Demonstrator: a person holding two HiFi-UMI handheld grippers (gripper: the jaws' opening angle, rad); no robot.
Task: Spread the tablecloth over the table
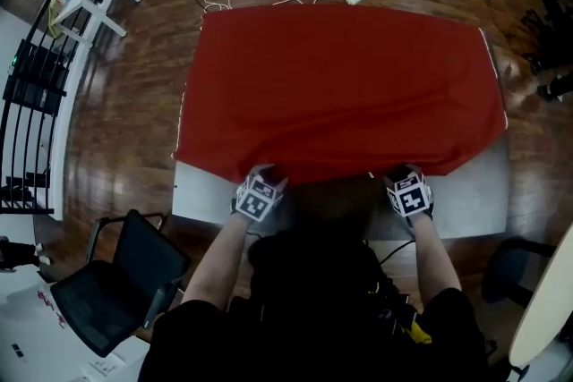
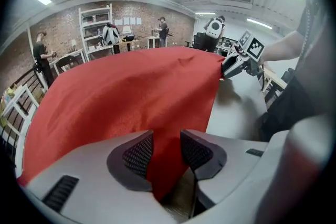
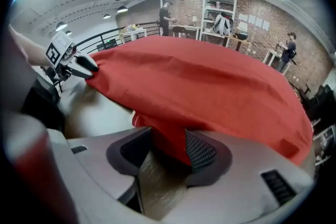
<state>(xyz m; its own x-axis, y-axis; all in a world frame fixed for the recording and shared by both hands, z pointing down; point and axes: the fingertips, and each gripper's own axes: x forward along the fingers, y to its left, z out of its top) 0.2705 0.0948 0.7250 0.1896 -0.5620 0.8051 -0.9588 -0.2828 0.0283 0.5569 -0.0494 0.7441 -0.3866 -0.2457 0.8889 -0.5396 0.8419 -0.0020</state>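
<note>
Two hand-held grippers carry the near hem of the red tablecloth (image 1: 340, 85). My left hand-held gripper (image 1: 266, 174) is clamped on a bunched fold that fills the gap between its pads, and my right hand-held gripper (image 1: 405, 173) pinches the hem the same way. They sit well apart, which I judge is meant to stretch the edge so the sheet drapes flat rather than bunching. Cloth covers most of the grey table (image 1: 466, 206), and only a bare strip shows nearest me. I reckon covering that strip calls for drawing the hem toward me and down.
</note>
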